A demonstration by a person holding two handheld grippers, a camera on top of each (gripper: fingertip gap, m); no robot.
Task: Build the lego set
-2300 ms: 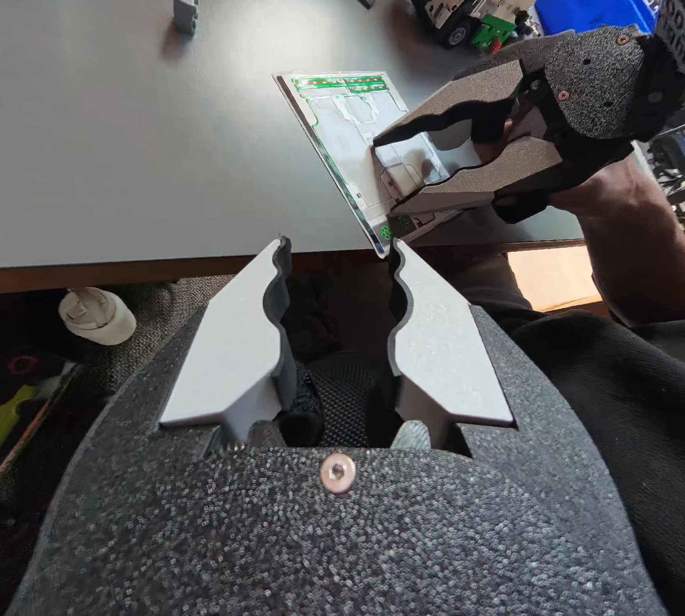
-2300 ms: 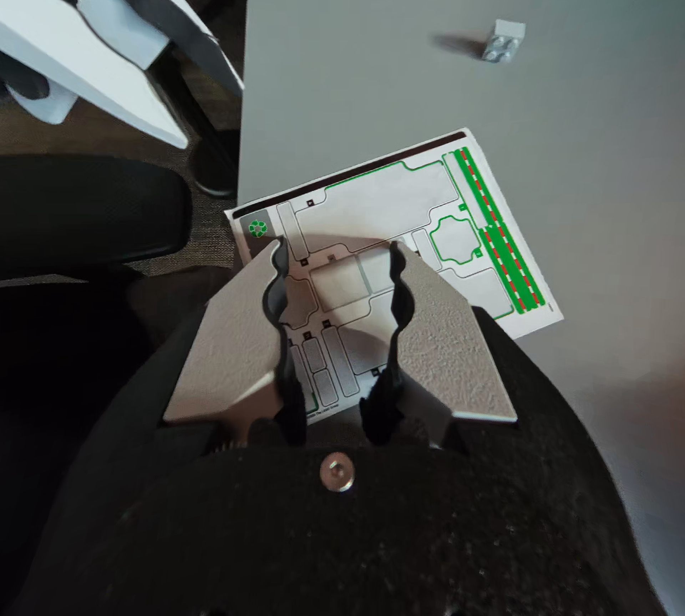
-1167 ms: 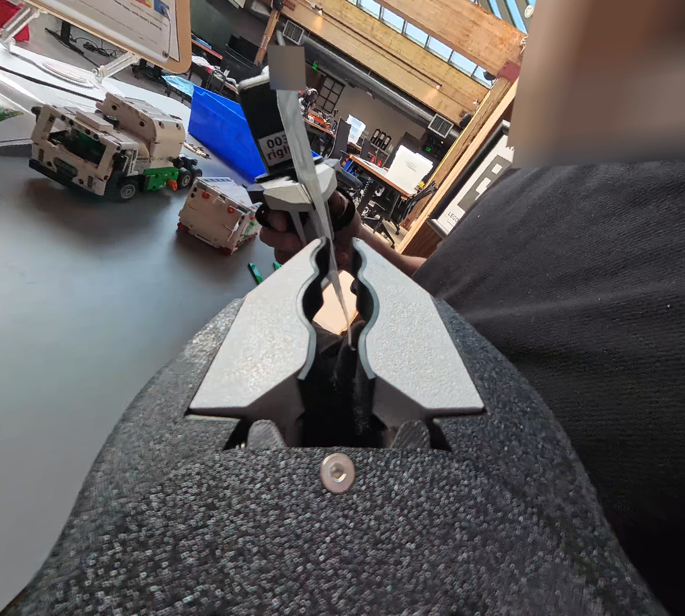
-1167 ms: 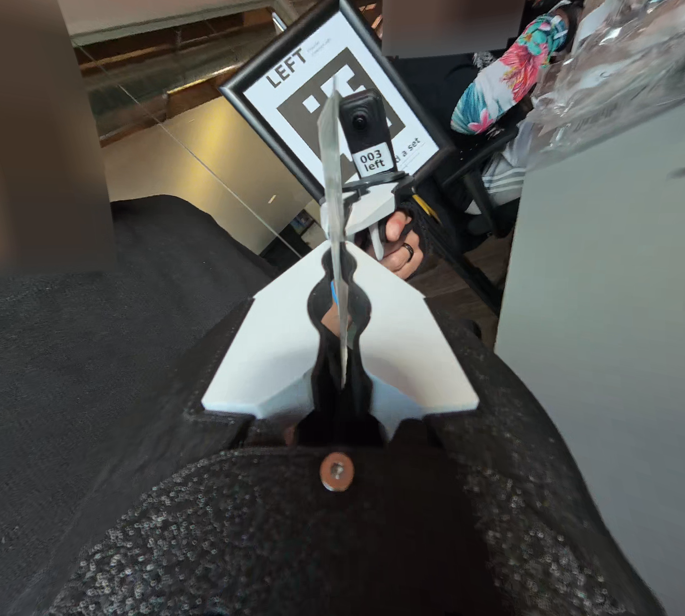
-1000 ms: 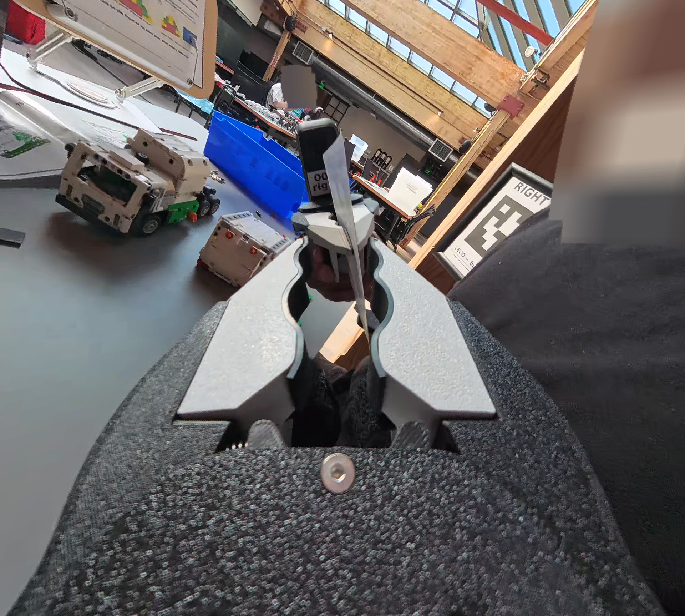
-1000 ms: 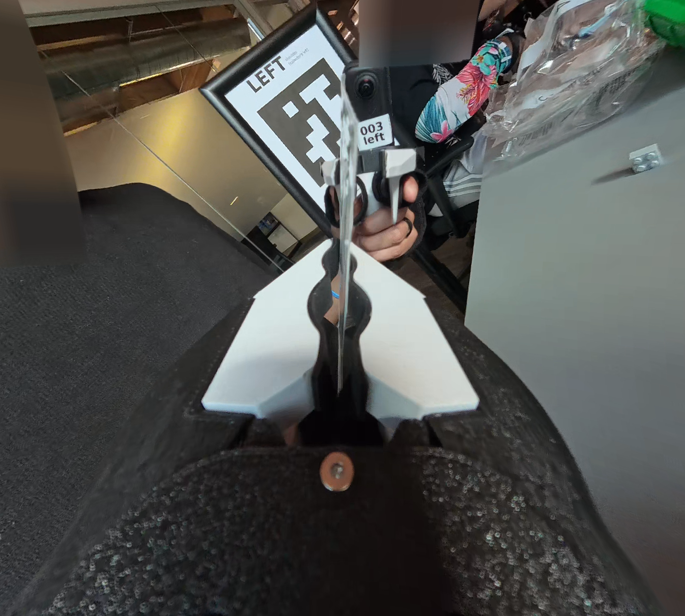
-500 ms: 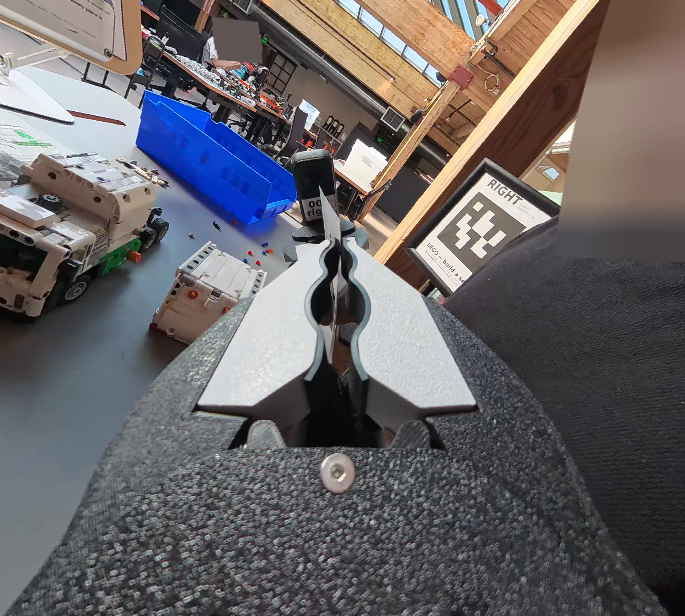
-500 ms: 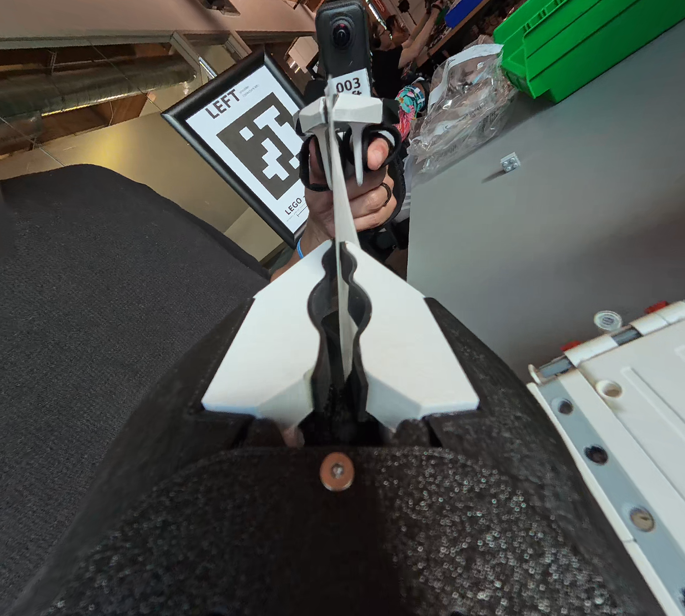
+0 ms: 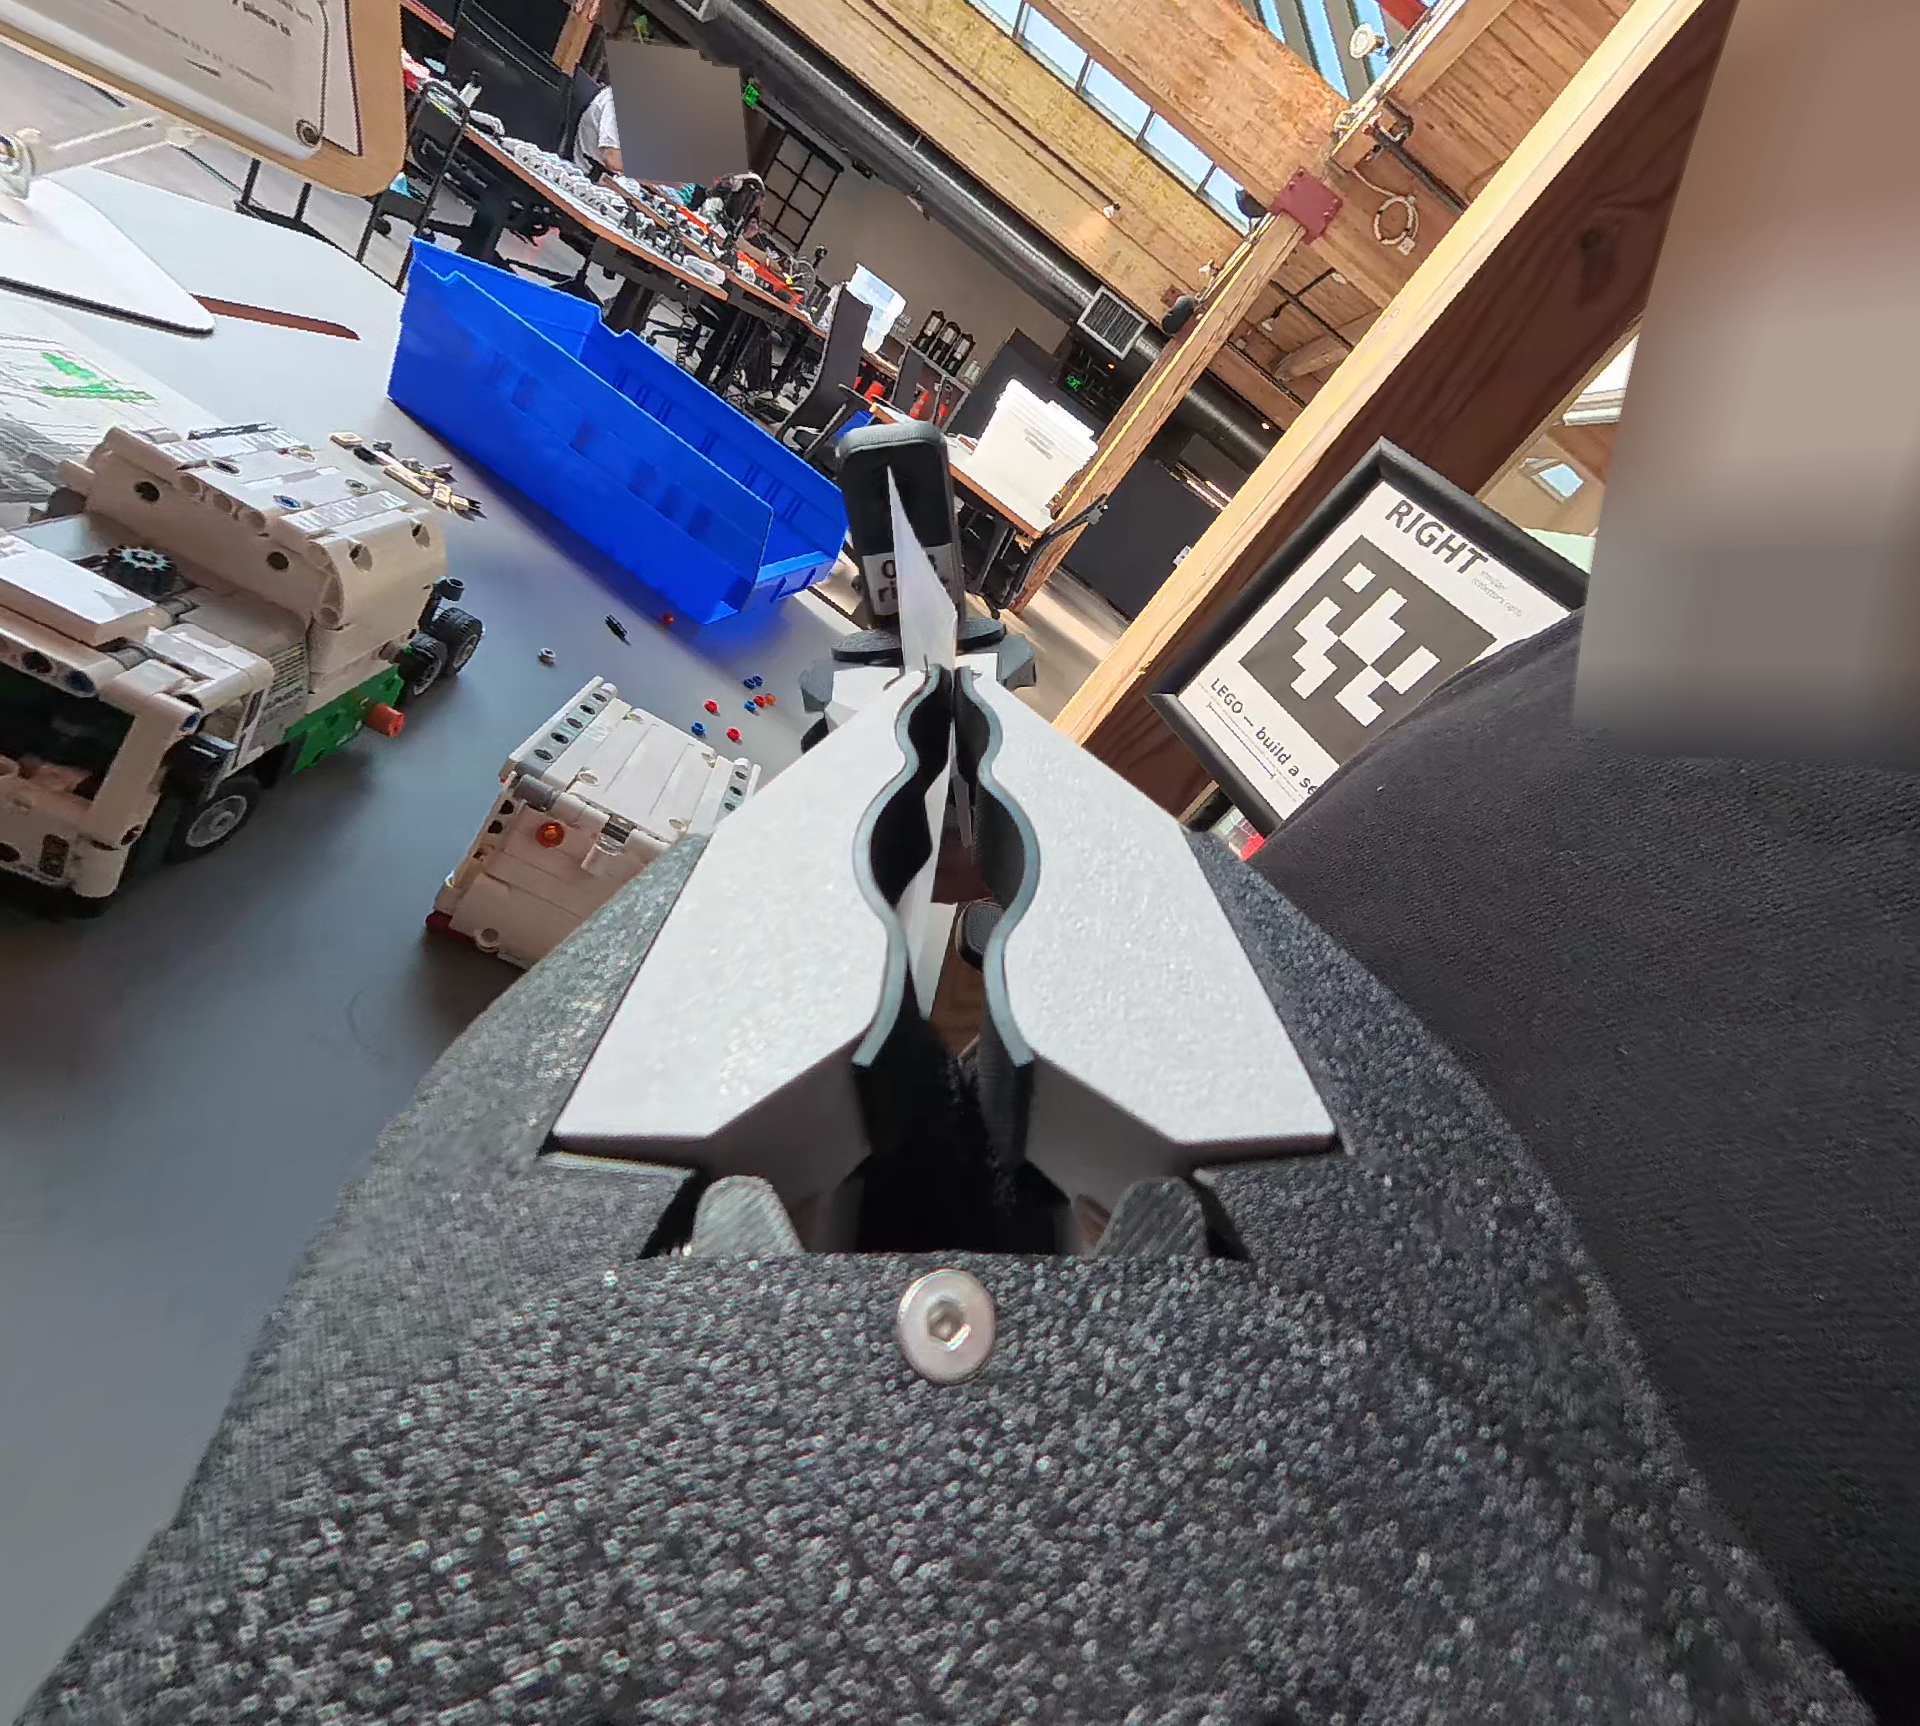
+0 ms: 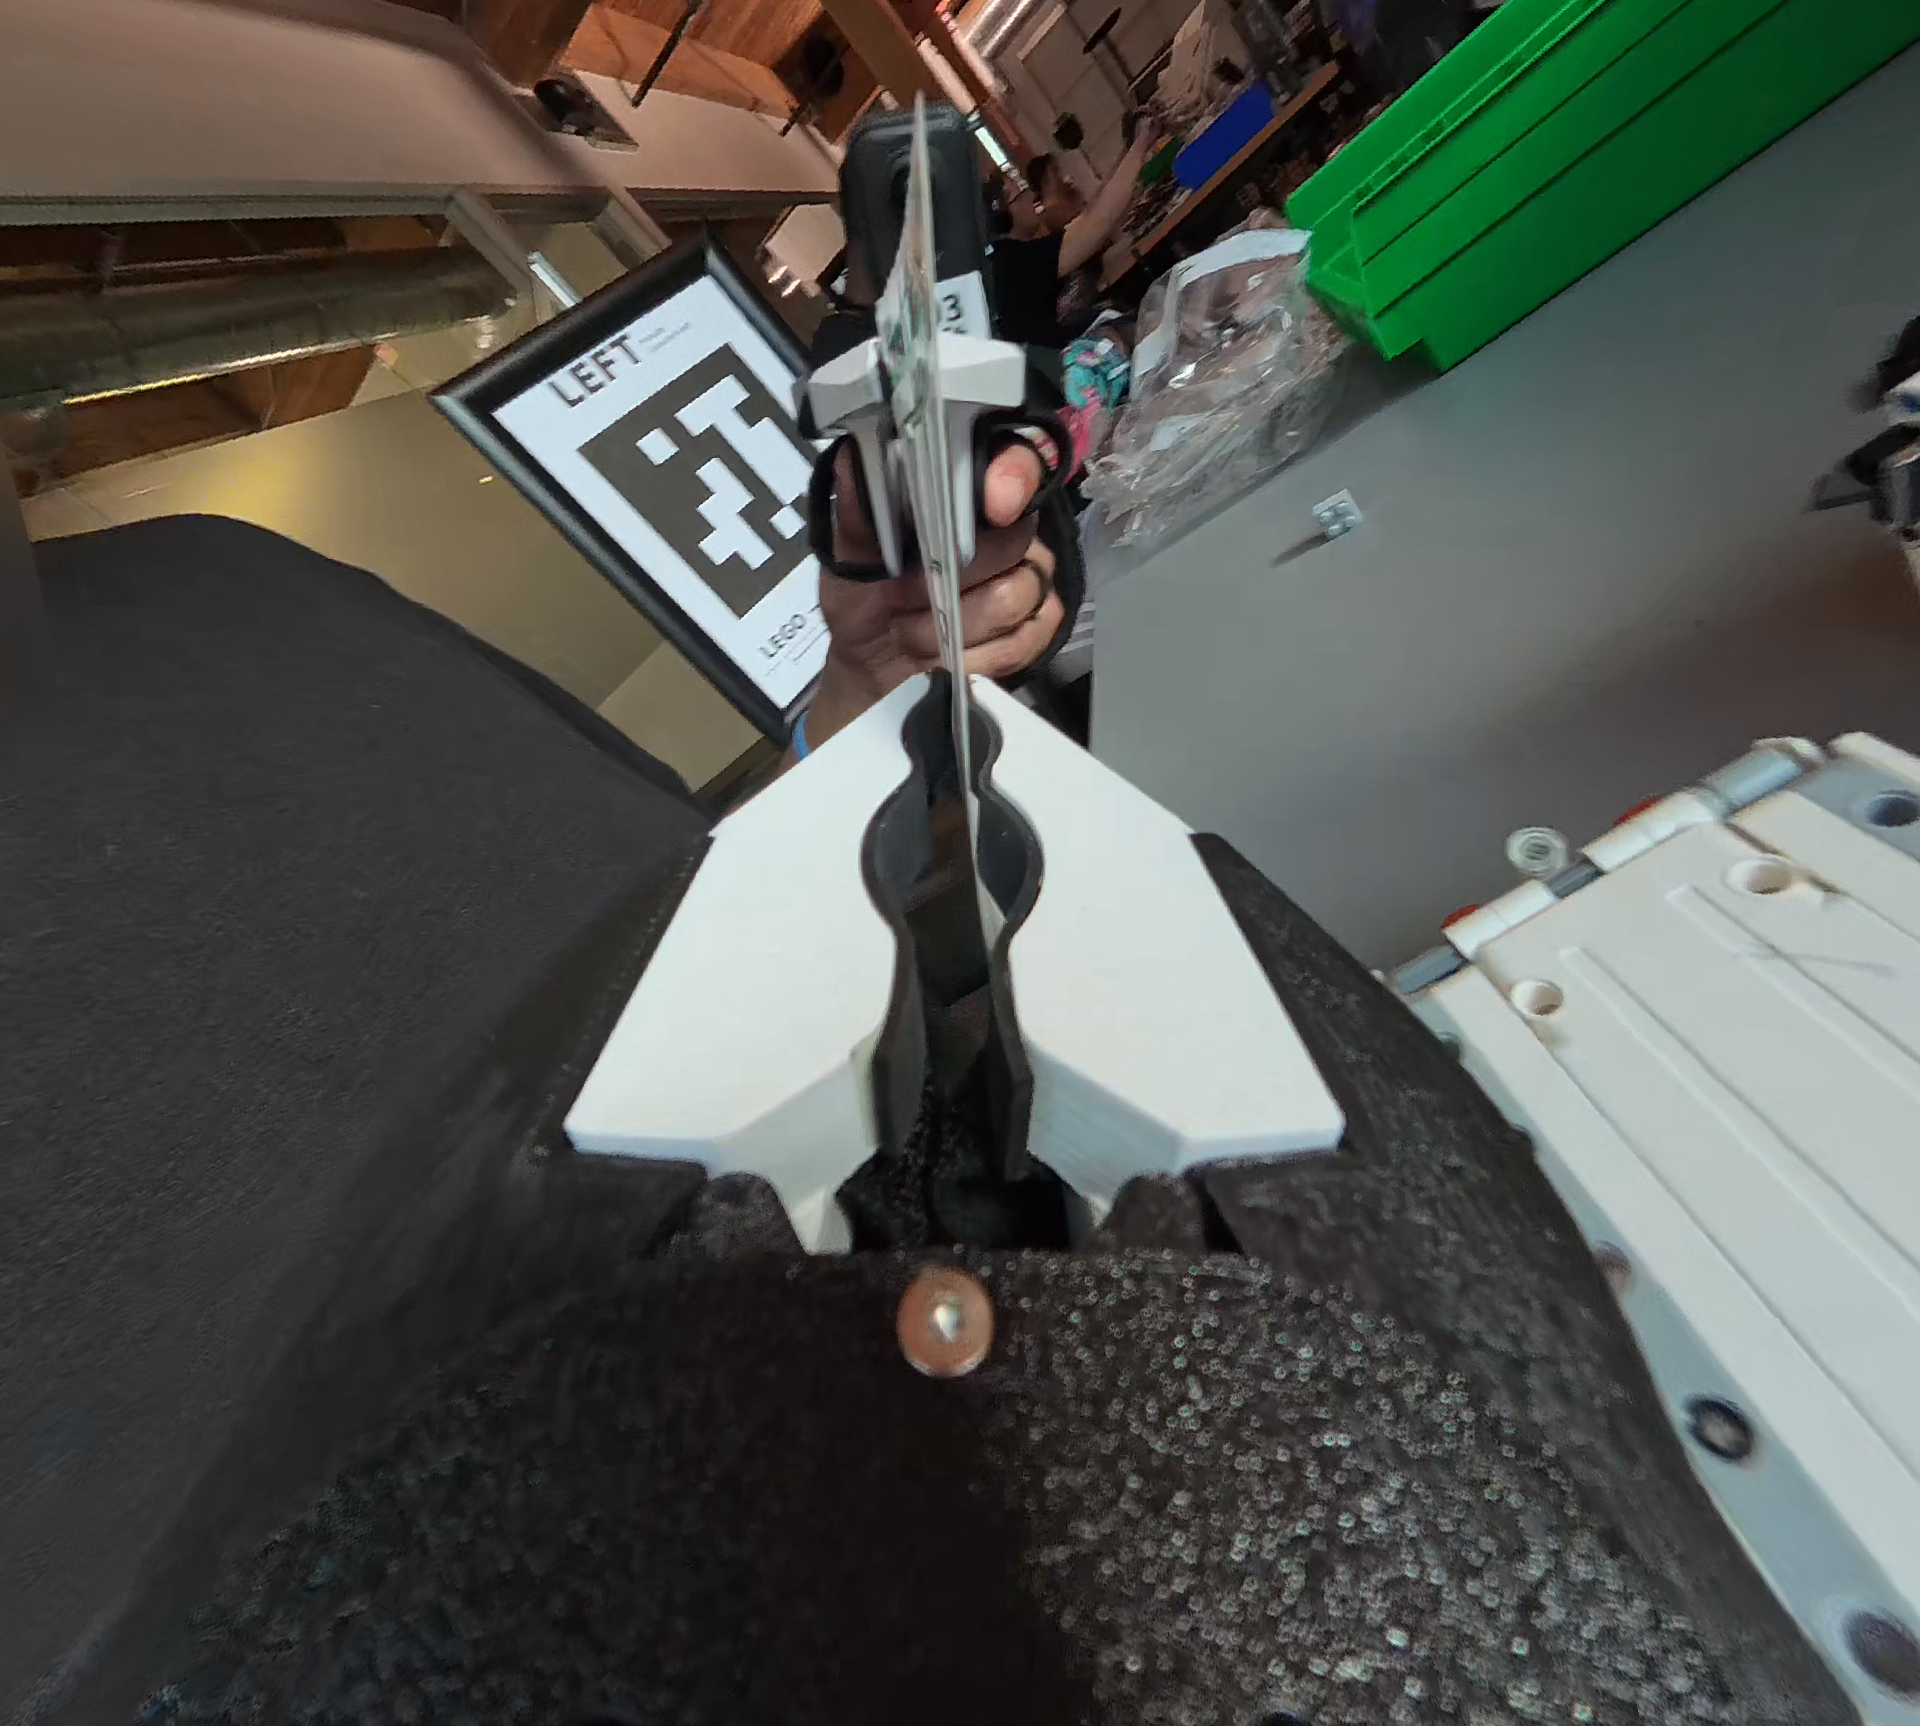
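Note:
A white sticker sheet [image 9: 920, 596] with green print is held edge-on in the air between my two grippers, which face each other. My left gripper [image 9: 951, 684] is shut on its near edge. My right gripper [image 10: 951, 689] is shut on the opposite edge, and the sheet [image 10: 920, 346] runs from it to the left gripper [image 10: 904, 440] farther off. A white lego truck [image 9: 156, 637] stands on the grey table [image 9: 208, 1053] at the left. A white box-shaped lego module [image 9: 603, 803] lies near my left gripper and fills the right of the right wrist view [image 10: 1714, 1001].
A blue bin [image 9: 623, 429] sits behind the module, with small loose pieces [image 9: 738, 705] beside it. Green bins [image 10: 1610, 66], a clear plastic bag [image 10: 1216, 409] and a small grey brick [image 10: 1335, 516] are at the table's far end. A person's dark sleeve [image 9: 1558, 949] is at the right. Left tips to right tips: about 7 centimetres. Both grippers' tips are roughly 20 centimetres from the white lego truck [image 9: 156, 637].
The sheet lay on the table; my right gripper shut on it and lifted it upright. My left gripper then closed on its other edge. Both have shifted slightly toward the white module.

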